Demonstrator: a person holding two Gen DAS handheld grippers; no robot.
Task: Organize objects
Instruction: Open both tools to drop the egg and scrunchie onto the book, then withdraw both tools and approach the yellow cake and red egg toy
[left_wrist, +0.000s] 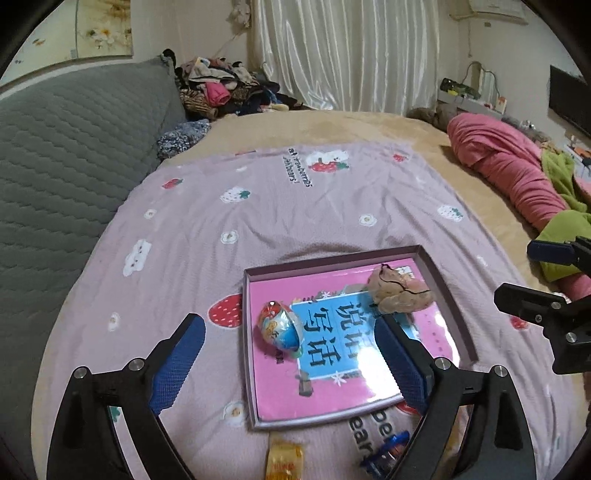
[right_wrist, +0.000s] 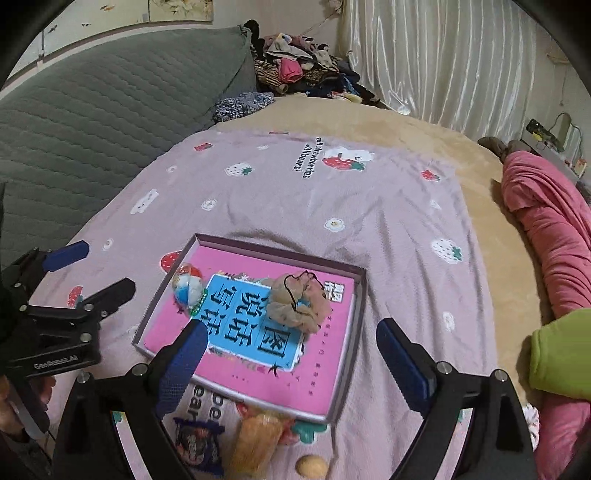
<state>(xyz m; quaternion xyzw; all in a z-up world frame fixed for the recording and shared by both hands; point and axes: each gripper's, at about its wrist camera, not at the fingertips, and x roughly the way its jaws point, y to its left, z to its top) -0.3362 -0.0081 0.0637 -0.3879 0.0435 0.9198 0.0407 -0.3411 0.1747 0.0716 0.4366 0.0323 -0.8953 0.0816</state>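
Snacks for sorting lie split around the shallow box (right_wrist: 345, 334): a foil egg (right_wrist: 188, 290) and a beige scrunchie (right_wrist: 297, 299) rest inside it on the pink book (right_wrist: 258, 354), apparently already gathered. Near its front edge, on the blanket (right_wrist: 388, 221), a yellow packet (right_wrist: 255, 439) and dark wrapper (right_wrist: 197, 443) wait. Left gripper (left_wrist: 290, 354) and right gripper (right_wrist: 291, 356) hang above, jaws spread wide, holding nothing, likely freed for those.

- Blanket (left_wrist: 295, 206): lilac, printed with red strawberries and white flowers.
- Book (right_wrist: 258, 332) in the grey-rimmed tray (right_wrist: 354, 306): pink cover, blue panel, black characters.
- Scrunchie (right_wrist: 299, 302): beige.
- Egg-shaped toy (left_wrist: 280, 328): red, white, blue.
- Gripper pads (left_wrist: 177, 365): blue.
- Headboard (left_wrist: 74, 147): grey, quilted.
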